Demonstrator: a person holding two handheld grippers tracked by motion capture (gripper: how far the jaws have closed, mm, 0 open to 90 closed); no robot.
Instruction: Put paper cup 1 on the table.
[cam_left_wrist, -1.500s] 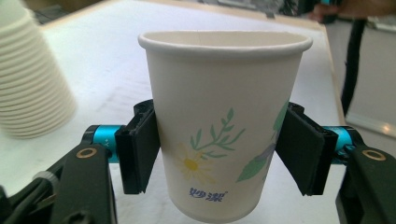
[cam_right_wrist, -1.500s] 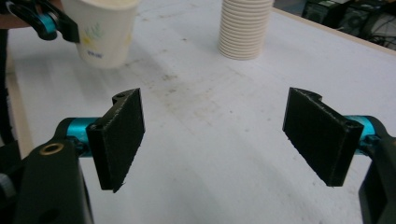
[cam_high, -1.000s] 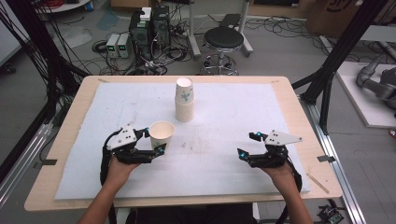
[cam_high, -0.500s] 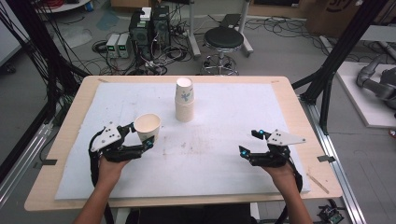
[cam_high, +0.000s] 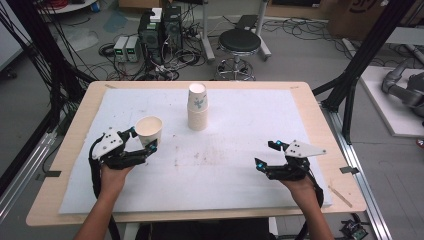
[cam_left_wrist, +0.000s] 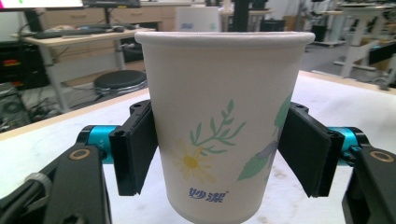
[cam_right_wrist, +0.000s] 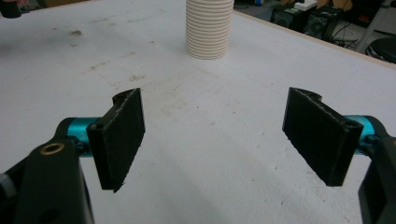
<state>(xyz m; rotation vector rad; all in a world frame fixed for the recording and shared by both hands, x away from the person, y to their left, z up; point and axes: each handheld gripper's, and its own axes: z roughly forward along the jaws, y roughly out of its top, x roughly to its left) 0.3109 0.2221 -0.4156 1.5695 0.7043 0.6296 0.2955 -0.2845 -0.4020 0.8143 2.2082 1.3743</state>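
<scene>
In the high view, the left gripper (cam_high: 145, 139) is sitting at the left of the white mat (cam_high: 240, 160), a little below the middle of the frame, with the paper cup (cam_high: 149, 131) standing upright between its jaws, mouth open to the camera. The left hand (cam_high: 113, 176) is coming in from the bottom edge. The stack of cups (cam_high: 197, 107) is standing upright above and to the right of the held cup, well apart from it, near the top centre of the mat. At the lower right of the frame, the right gripper (cam_high: 266, 154) is resting low over the mat with its jaws spread and nothing between them.

In the left gripper view, the paper cup (cam_left_wrist: 224, 126) is taking up the centre of the frame, upright, its printed daisy and leaves facing the camera. The two black pads are lying against the cup's side walls at about mid-height, one at the left and one at the right, pinching it; the jaws have just been opening slightly with the cup between them.

In the right gripper view, the right gripper (cam_right_wrist: 212, 135) is holding its jaws wide apart over bare, scuffed mat. The stack of cups (cam_right_wrist: 209, 29) is standing at the top centre, well beyond the jaws.
</scene>
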